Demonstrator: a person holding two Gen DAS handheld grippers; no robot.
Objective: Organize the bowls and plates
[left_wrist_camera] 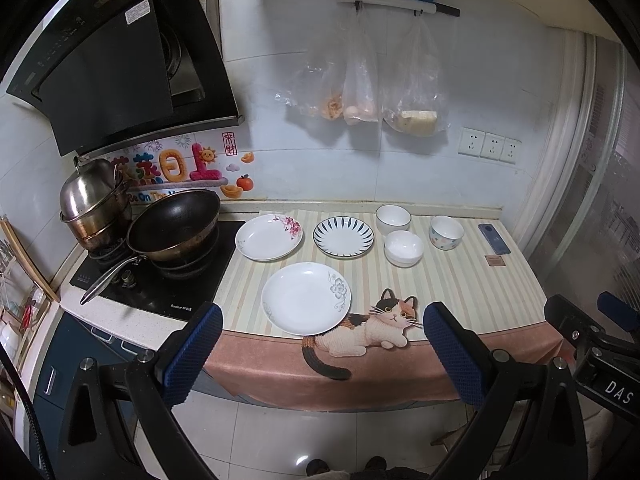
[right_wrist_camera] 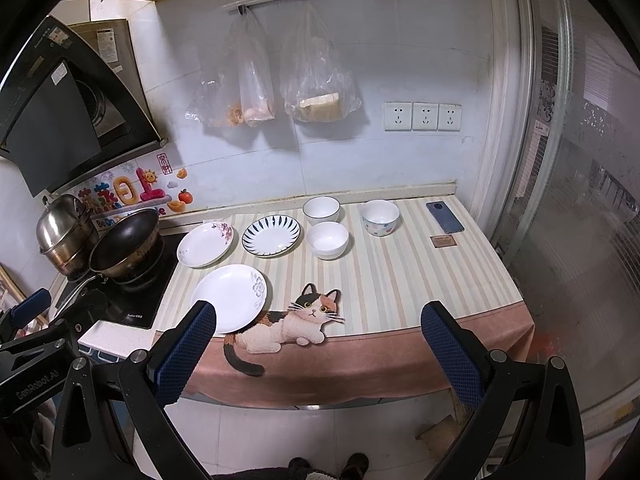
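Observation:
Three plates lie on the striped cloth: a white plate with a grey flower (left_wrist_camera: 306, 298) (right_wrist_camera: 231, 297) near the front edge, a pink-flower plate (left_wrist_camera: 268, 237) (right_wrist_camera: 205, 244) and a blue-striped plate (left_wrist_camera: 343, 237) (right_wrist_camera: 271, 236) behind it. Three bowls stand to their right: two white bowls (left_wrist_camera: 393, 219) (left_wrist_camera: 403, 247) (right_wrist_camera: 321, 208) (right_wrist_camera: 327, 240) and a patterned bowl (left_wrist_camera: 446, 232) (right_wrist_camera: 379, 217). My left gripper (left_wrist_camera: 322, 354) and right gripper (right_wrist_camera: 318, 354) are both open and empty, held in front of the counter edge, short of the dishes.
A wok (left_wrist_camera: 174, 226) and a steel steamer pot (left_wrist_camera: 90, 200) sit on the stove at the left, under the range hood. A phone (left_wrist_camera: 494, 239) and a small card (left_wrist_camera: 495, 260) lie at the right. Plastic bags (left_wrist_camera: 360, 92) hang on the wall. A glass door (right_wrist_camera: 580, 200) bounds the right side.

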